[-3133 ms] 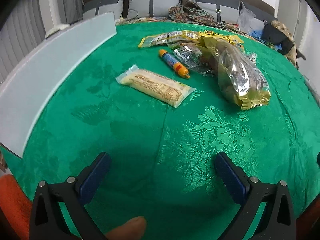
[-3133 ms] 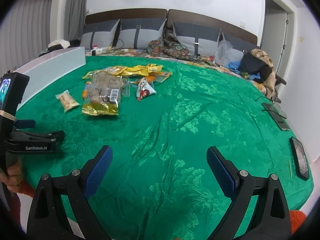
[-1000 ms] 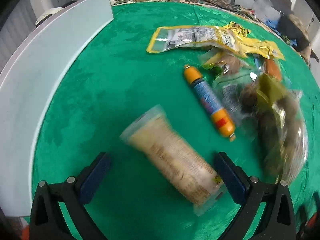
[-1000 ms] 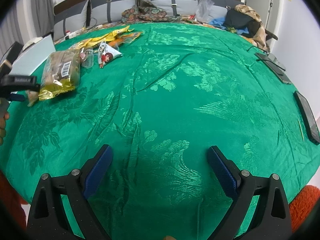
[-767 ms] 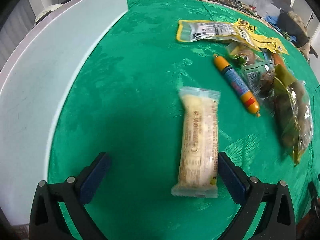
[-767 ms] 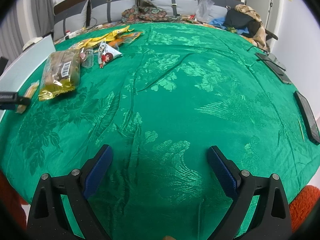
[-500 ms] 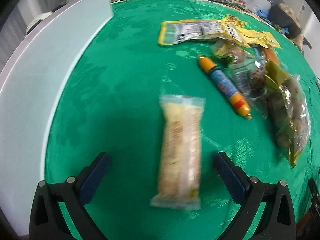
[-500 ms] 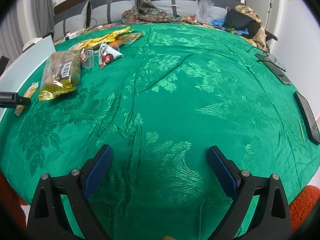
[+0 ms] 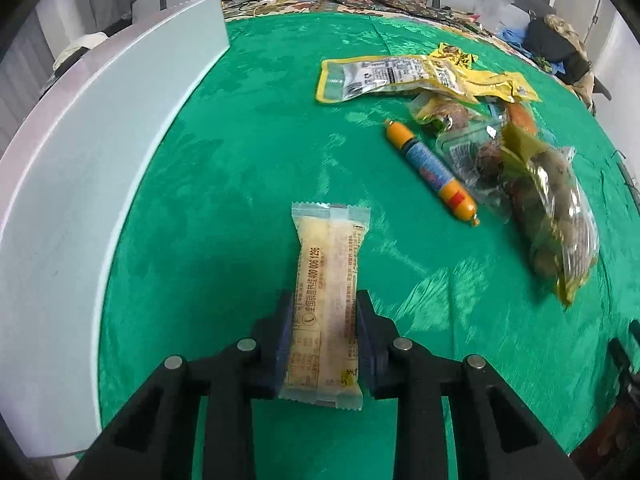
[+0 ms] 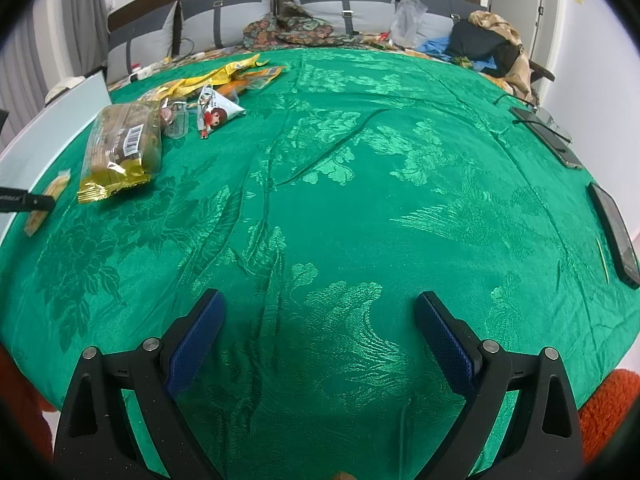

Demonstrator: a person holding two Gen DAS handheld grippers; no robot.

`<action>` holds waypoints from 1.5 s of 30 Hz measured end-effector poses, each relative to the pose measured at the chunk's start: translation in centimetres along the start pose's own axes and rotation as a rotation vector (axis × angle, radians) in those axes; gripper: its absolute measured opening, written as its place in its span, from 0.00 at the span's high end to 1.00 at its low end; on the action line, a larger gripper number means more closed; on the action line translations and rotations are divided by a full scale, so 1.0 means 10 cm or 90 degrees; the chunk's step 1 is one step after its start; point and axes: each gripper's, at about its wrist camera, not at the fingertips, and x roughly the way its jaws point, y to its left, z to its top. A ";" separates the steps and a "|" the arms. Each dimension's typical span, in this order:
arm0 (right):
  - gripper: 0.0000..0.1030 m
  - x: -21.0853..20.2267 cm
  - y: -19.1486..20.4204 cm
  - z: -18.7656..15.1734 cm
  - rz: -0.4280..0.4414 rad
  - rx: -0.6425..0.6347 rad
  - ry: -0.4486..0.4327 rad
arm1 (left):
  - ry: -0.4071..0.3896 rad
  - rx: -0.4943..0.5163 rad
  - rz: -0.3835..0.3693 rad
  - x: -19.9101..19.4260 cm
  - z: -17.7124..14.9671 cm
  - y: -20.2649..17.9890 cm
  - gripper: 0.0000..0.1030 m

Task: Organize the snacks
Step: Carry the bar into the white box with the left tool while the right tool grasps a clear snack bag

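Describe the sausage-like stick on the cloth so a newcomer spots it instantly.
On the green tablecloth, look just left of the pile of crinkly snack bags. The sausage stick lies alone there, apart from the pale bar clamped in the left gripper. It is the only tube: orange ends, blue middle.

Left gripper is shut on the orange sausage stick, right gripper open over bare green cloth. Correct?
Not quite. The left gripper has just closed on the pale wrapped snack bar, not the sausage stick, which lies untouched on the green cloth further right. The left wrist view shows this. The right gripper is indeed open over bare cloth.
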 end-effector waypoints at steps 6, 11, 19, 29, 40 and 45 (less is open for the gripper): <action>0.05 0.00 0.00 -0.01 -0.004 0.006 -0.004 | -0.011 0.012 0.003 -0.04 -0.14 0.03 0.72; 0.05 -0.01 0.01 -0.03 -0.006 0.009 -0.011 | -0.023 0.008 -0.001 -0.06 -0.20 0.03 0.72; 0.05 -0.01 0.01 -0.03 -0.006 0.009 -0.013 | -0.025 0.011 -0.006 -0.09 -0.25 0.03 0.72; 0.06 -0.09 -0.12 0.09 0.082 0.078 0.004 | -0.039 -0.024 -0.024 -0.17 -0.37 0.10 0.73; 0.07 0.42 1.35 1.47 0.226 -0.107 0.116 | -0.069 -0.043 -0.039 -0.39 -0.43 0.15 0.73; 0.33 0.88 1.37 1.62 0.227 -0.076 0.235 | -0.082 -0.063 -0.052 -0.55 -0.50 0.29 0.73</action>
